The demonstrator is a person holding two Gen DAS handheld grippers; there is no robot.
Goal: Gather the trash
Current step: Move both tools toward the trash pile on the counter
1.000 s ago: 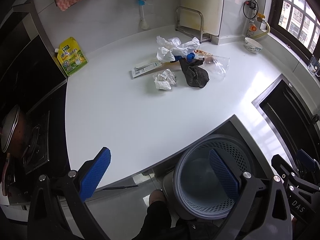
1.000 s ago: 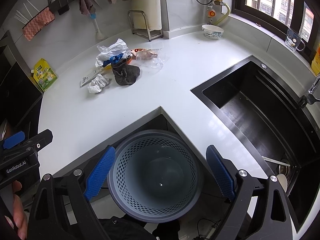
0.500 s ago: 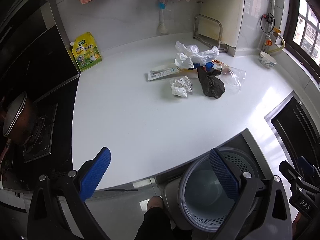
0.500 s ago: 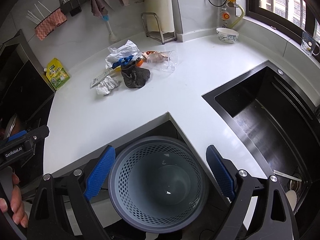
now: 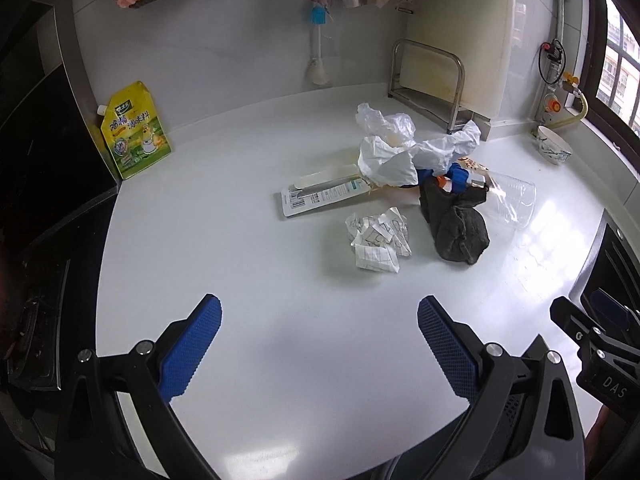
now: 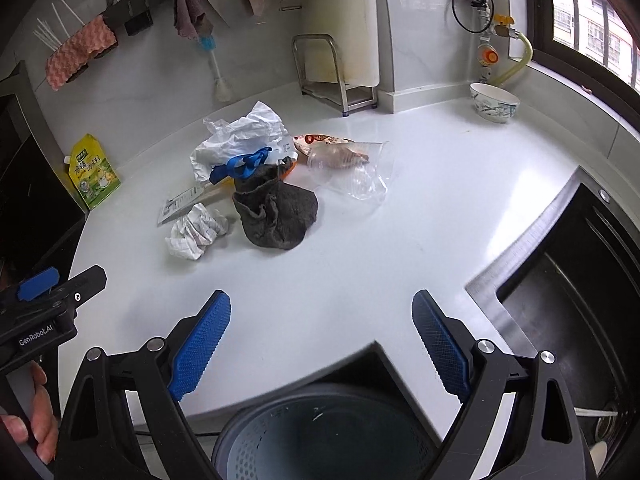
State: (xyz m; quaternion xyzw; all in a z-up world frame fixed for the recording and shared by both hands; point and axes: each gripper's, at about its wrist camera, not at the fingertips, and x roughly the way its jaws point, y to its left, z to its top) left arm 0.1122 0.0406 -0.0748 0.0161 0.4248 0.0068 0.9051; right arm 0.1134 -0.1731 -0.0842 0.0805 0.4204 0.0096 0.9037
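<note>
Nothing was collected yet: the trash pile (image 6: pixel 264 184) lay mid-frame on the counter (image 6: pixel 420 232), the bin (image 6: pixel 320 440) at bottom looked empty. Left gripper (image 5: pixel 320 344) and right gripper (image 6: pixel 320 344) gaped wide, holding nothing.

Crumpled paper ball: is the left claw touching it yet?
Apart. The left wrist view shows bare white counter between the open left claw and the crumpled paper ball, which lies farther back beside the dark cloth.
</note>
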